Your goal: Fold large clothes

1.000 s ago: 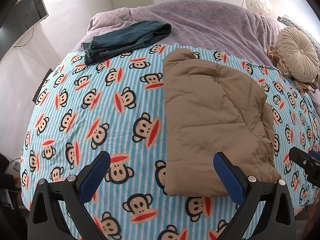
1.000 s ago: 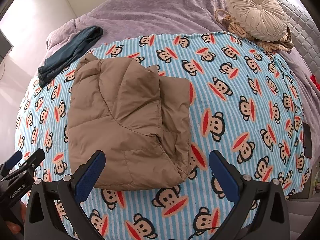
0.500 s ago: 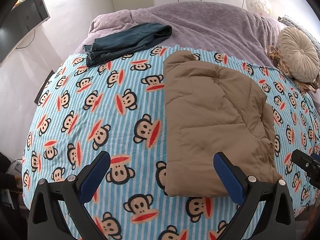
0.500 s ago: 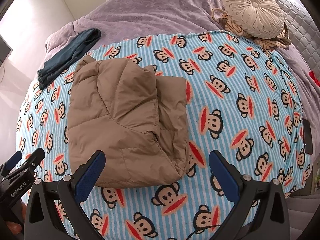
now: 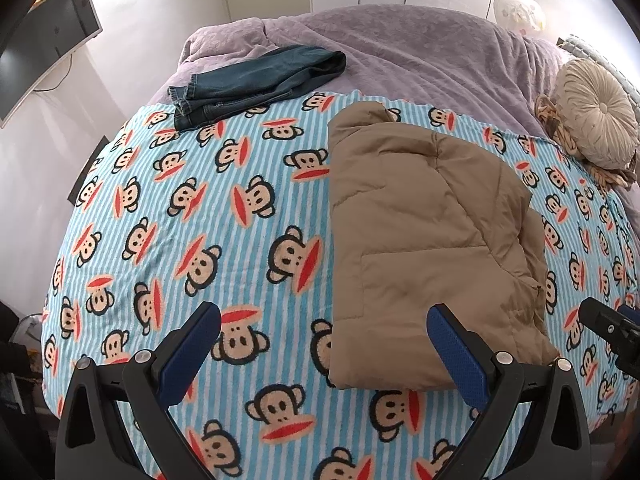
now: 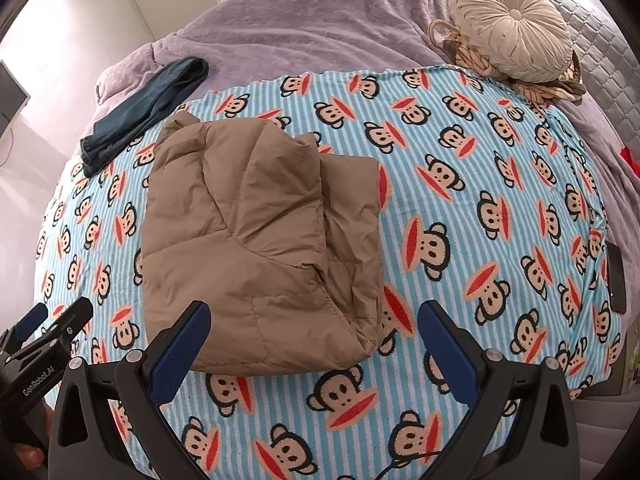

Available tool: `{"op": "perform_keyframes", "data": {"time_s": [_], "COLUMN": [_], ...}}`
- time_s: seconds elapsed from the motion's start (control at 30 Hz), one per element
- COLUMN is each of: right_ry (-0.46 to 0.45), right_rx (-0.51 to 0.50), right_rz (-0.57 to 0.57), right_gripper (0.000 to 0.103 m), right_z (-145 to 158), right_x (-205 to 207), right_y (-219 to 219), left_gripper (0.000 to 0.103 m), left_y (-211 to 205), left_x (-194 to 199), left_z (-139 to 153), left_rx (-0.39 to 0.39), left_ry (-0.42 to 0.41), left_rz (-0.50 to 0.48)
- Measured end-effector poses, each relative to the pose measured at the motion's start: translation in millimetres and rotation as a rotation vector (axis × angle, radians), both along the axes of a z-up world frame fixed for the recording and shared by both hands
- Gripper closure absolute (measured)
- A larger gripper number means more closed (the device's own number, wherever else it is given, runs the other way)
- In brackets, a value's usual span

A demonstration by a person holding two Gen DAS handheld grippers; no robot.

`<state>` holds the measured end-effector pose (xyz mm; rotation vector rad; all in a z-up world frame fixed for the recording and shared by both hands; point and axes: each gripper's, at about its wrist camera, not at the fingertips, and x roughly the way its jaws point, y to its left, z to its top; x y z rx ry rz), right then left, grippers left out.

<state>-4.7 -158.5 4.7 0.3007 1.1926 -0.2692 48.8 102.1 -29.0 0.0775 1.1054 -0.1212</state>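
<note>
A tan puffer jacket point(image 5: 424, 240) lies folded into a long block on the blue striped monkey-print blanket point(image 5: 200, 240); it also shows in the right wrist view point(image 6: 256, 240). My left gripper point(image 5: 324, 344) is open and empty, held above the blanket at the jacket's near left corner. My right gripper point(image 6: 314, 340) is open and empty, above the jacket's near right corner. Each gripper shows at the edge of the other's view, the right one at the right point(image 5: 608, 328) and the left one at the lower left point(image 6: 44, 340).
Folded dark jeans point(image 5: 256, 80) lie at the far left on the purple bedspread point(image 5: 420, 52). A round cream cushion point(image 6: 512, 28) sits on a woven basket at the far right. A dark phone point(image 6: 616, 276) lies at the blanket's right edge. A monitor point(image 5: 48, 40) stands left of the bed.
Both grippers have drawn back and up a little from the jacket, so the scene sits slightly lower in both views. The jacket has not moved. Both grippers stay open.
</note>
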Motion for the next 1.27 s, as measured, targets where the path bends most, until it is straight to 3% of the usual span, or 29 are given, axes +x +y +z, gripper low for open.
{"op": "perform_keyframes", "data": {"time_s": [1.27], "right_ry": [-0.002], "right_rx": [-0.007], "right_rz": [0.0], "right_gripper": [0.0], "right_z": [3.6], "right_x": [-3.2], "right_y": [4.9], "left_gripper": [0.0], "left_y": [2.6], "left_x": [-1.4], "left_z": [9.0], "left_rx": [-0.025], "left_ry": [-0.024], "left_rz": [-0.01]}}
